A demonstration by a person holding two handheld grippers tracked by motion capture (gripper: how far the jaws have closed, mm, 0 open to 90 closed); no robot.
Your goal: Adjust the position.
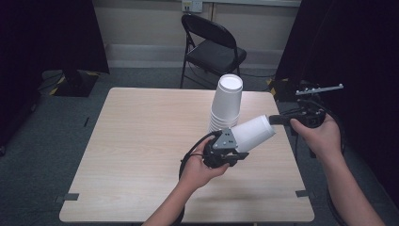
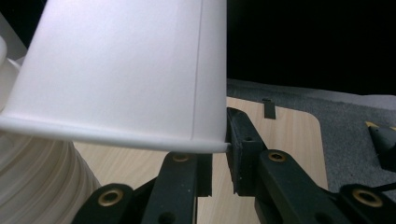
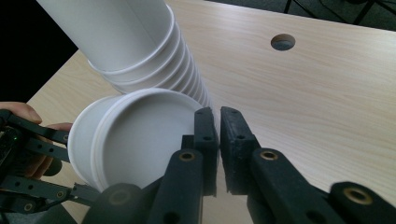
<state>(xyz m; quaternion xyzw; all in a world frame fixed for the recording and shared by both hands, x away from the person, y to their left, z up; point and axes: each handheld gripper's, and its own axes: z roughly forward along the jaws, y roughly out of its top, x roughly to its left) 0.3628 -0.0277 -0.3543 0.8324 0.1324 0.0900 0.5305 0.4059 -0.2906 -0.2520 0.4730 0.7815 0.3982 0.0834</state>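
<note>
The left gripper (image 1: 234,149) clamps the paper cup's (image 1: 253,133) rim between its jaws. The right gripper (image 3: 218,116) is closed, empty, beside the cup's mouth. Light, thin-walled and crushable, it is best held gently at the stiffer rolled rim.

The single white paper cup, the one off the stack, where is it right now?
In the high view the single cup lies tilted above the table's right half, between the left gripper and right gripper, just before the cup stack.

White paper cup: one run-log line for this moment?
white paper cup: sideways | left gripper: shut on rim | right gripper: at rim, grip unclear | white paper cup stack: on wooden table
</note>
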